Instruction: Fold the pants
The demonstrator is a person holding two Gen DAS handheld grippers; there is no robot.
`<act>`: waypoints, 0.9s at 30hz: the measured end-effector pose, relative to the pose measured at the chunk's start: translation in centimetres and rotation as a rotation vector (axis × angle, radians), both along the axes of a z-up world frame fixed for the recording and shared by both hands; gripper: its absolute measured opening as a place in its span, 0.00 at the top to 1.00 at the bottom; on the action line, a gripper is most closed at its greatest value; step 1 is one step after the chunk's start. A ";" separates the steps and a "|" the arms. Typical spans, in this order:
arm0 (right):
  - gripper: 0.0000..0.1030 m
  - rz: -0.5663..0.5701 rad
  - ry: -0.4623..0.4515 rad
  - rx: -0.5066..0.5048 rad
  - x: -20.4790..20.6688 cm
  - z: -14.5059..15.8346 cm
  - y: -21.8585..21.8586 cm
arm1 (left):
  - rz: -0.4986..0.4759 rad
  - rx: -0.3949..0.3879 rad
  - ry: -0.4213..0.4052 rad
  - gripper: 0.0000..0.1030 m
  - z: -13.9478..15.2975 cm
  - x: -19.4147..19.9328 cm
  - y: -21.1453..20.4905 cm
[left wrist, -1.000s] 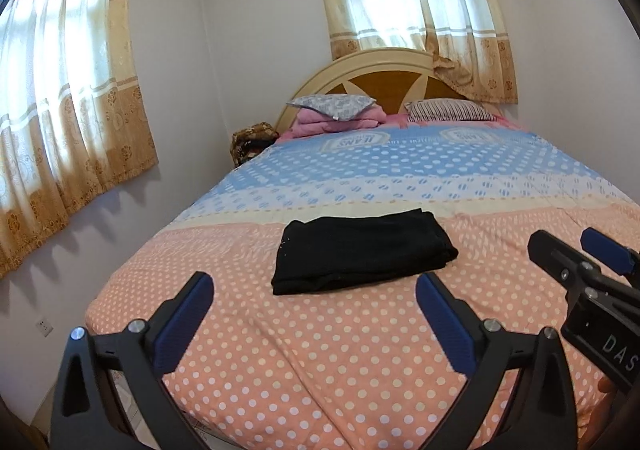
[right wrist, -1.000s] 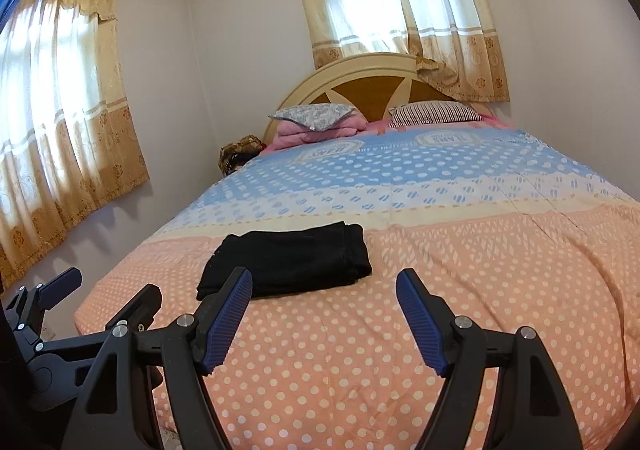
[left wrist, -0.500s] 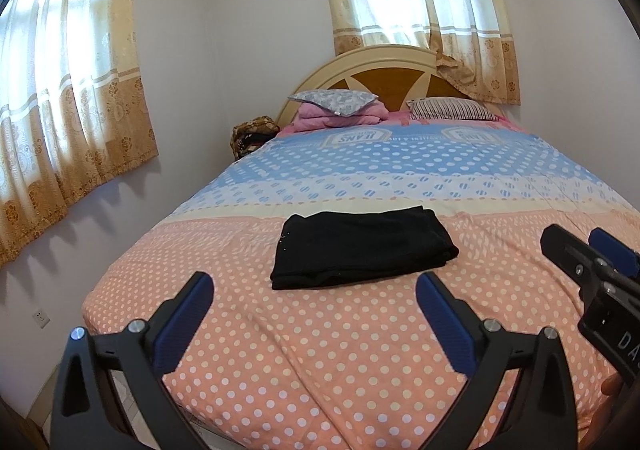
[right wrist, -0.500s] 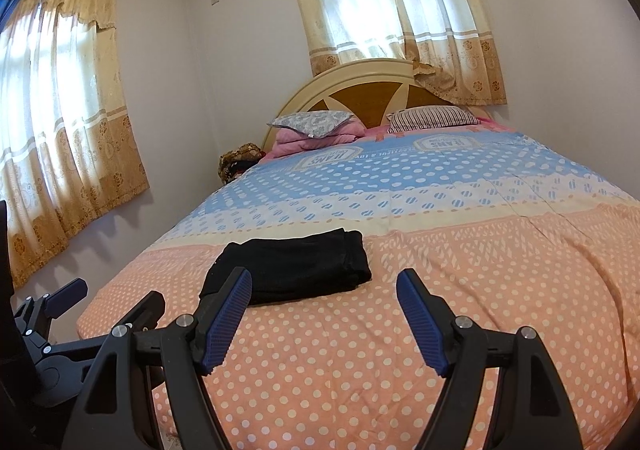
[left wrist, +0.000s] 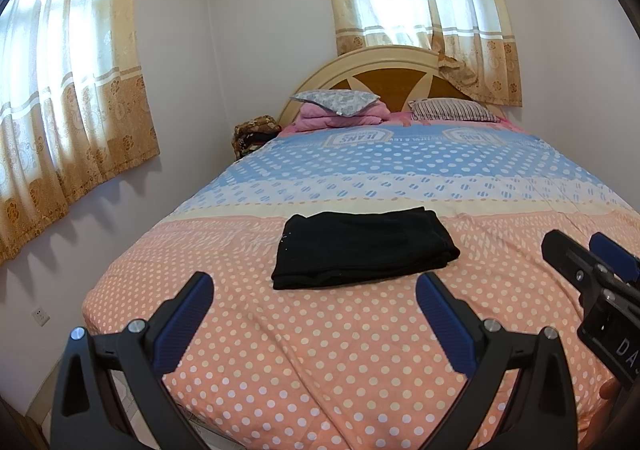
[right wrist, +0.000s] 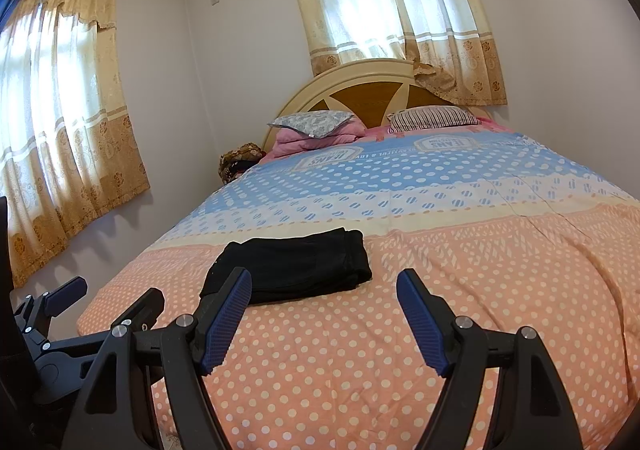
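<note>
Black pants (left wrist: 362,246) lie folded into a flat rectangle on the peach dotted part of the bed cover (left wrist: 320,362); they also show in the right wrist view (right wrist: 292,264). My left gripper (left wrist: 314,316) is open and empty, held back from the pants near the foot of the bed. My right gripper (right wrist: 324,314) is open and empty, also short of the pants. Each gripper shows at the edge of the other's view: the right gripper (left wrist: 592,262) and the left gripper (right wrist: 104,296).
The bed has a wooden headboard (left wrist: 384,70) with pillows (left wrist: 336,100) and a pink blanket at the far end. A brown bag (left wrist: 256,132) sits beside the bed by the wall. Curtained windows (left wrist: 64,98) are at left and behind the headboard.
Both grippers have drawn back and tilted up a little, so the pants sit slightly farther and lower in view. The pants have not moved. Both grippers stay open.
</note>
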State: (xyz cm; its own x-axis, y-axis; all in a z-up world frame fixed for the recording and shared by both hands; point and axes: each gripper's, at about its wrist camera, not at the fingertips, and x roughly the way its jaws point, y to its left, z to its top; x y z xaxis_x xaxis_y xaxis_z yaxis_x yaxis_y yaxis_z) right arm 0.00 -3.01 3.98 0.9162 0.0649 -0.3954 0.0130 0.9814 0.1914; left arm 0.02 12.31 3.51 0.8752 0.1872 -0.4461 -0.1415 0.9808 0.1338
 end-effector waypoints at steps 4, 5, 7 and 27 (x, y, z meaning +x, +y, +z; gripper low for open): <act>0.26 0.000 -0.001 0.001 0.0 0.0 0.0 | 0.003 0.003 0.001 0.00 0.0 0.0 0.0; 0.26 0.000 -0.001 0.001 0.0 0.0 0.0 | 0.003 0.002 0.002 0.00 0.0 0.0 0.0; 0.26 0.000 0.001 0.001 0.0 0.0 -0.1 | 0.001 0.002 0.001 0.00 0.0 0.0 0.0; 0.26 -0.020 0.003 0.002 0.0 -0.5 -0.2 | 0.008 -0.030 -0.007 0.00 -0.1 0.1 0.0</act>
